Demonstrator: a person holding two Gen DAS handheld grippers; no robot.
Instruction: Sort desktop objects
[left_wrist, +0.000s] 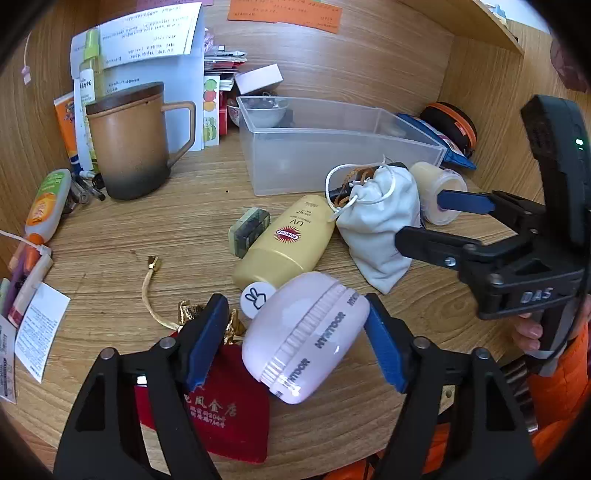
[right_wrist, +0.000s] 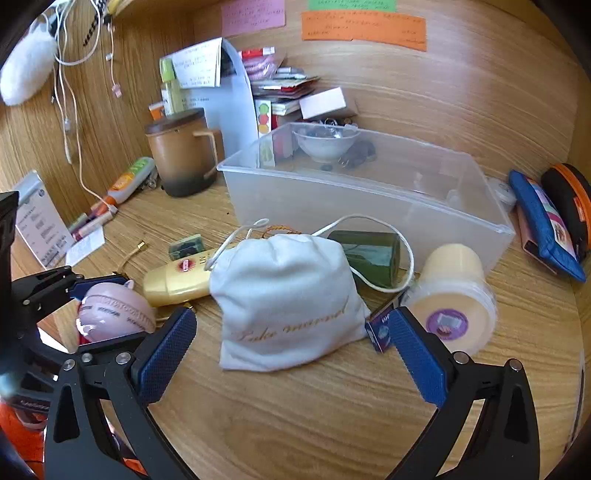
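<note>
Desk (right_wrist: 295, 424) bare near front; white pouch (right_wrist: 284, 299), sunscreen bottle (right_wrist: 177, 280) (lying flat) block clear bin (right_wrist: 369, 206).

Pouch (right_wrist: 286, 299) before bin (right_wrist: 369, 199), bottle (right_wrist: 177, 280) left, cup (right_wrist: 452, 295) right

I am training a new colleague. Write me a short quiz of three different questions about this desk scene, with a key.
1. True or false: the left tongs are open around the pink oval case.
2. Which item lies between the open right tongs? A) white drawstring pouch B) brown lidded mug C) yellow sunscreen bottle
3. Fill in: the clear plastic bin holds nothing large; a small white ______ stands behind it.

Key: 1 true; 2 A; 3 bowl.
</note>
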